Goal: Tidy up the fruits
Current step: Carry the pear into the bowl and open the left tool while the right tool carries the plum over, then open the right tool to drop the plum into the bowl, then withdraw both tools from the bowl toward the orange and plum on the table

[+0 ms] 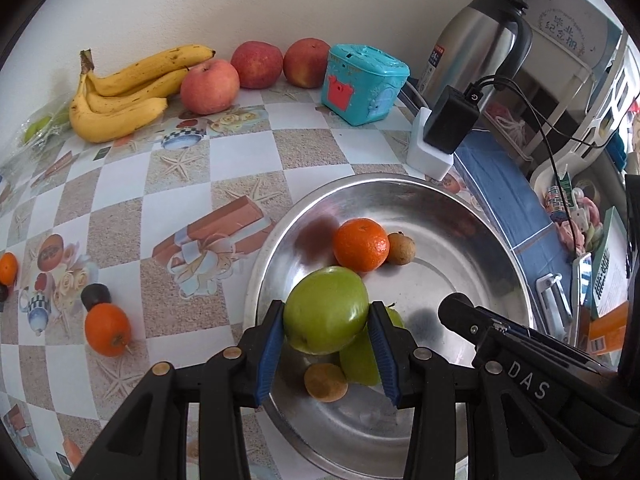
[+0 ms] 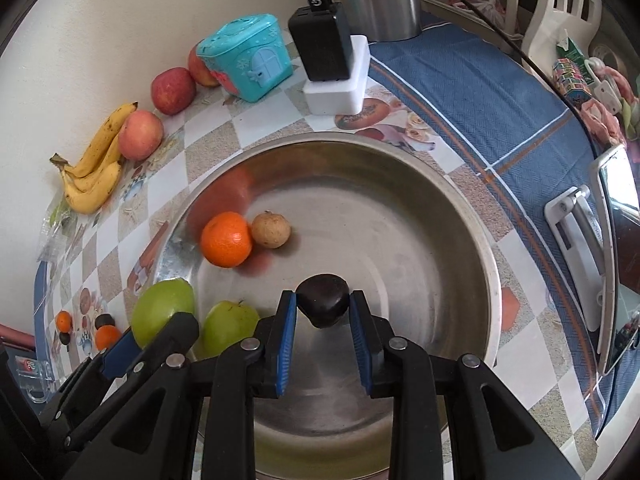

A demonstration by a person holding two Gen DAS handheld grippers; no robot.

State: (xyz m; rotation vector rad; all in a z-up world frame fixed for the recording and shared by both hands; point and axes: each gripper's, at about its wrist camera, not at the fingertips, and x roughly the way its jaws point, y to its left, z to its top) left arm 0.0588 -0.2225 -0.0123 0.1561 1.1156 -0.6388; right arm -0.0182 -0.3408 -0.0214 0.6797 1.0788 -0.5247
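— Two grippers are working over the steel basin [image 2: 472, 248]; what is lying along the table's left side?

— Bananas [image 1: 120, 92] are resting against the wall near the far left corner, with three red apples [image 1: 210, 86] lining up to their right along the far edge, then a turquoise toy box [image 1: 364, 84]. Near the left edge, an orange [image 1: 107, 330] is sitting just beside a dark round fruit [image 1: 96, 295].

— And the left gripper [image 1: 326, 336]?

— Its blue-padded jaws are clamping a green apple [image 1: 326, 310], holding it above the basin's near left rim. A second green apple [image 2: 229, 330] is lying in the basin beneath it, next to a small brown fruit [image 1: 326, 382].

— What else is sitting inside the basin?

— A tangerine [image 2: 226, 239] is touching another brown fruit [image 2: 271, 229] toward the left wall.

— And the right gripper [image 2: 323, 336]?

— Its jaws are gripping a dark chestnut-like fruit [image 2: 323, 306] over the middle of the basin's near half.

— Anything further right?

— A black charger [image 2: 322, 46] is standing on a white block [image 2: 338, 94] beyond the basin, beside a steel thermos [image 1: 472, 48], and a blue cloth [image 2: 480, 92] is covering the right edge.
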